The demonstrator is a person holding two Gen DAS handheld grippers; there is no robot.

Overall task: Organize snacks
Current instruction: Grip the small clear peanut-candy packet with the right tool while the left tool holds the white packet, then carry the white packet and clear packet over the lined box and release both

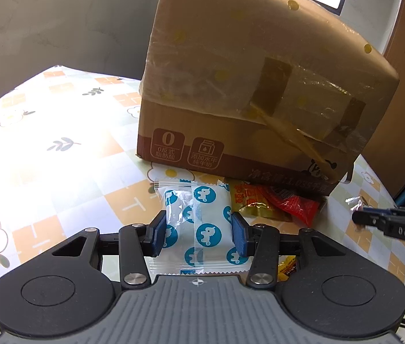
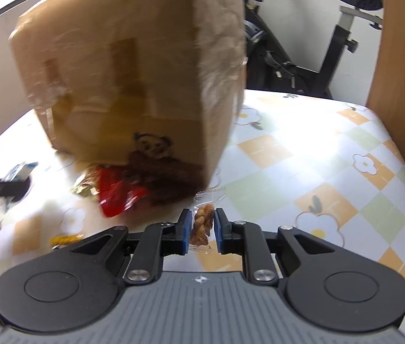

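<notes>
Plainly, box (image 1: 260, 86) — printed "0" (image 1: 168, 138), panda logo (image 2: 152, 144)

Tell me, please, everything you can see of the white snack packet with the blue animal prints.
The white packet is a puffy, pillow-shaped plastic wrapper with blue round badges that each show a small animal. A clear seam strip runs down its middle, and both ends are crimped with zigzag edges. It looks sealed and whole. The left gripper is shut on it, blue pads pressing its two long sides. It lies lengthwise along the fingers, above the checked tablecloth, in front of the cardboard box, with red and gold wrappers just beyond.
</notes>
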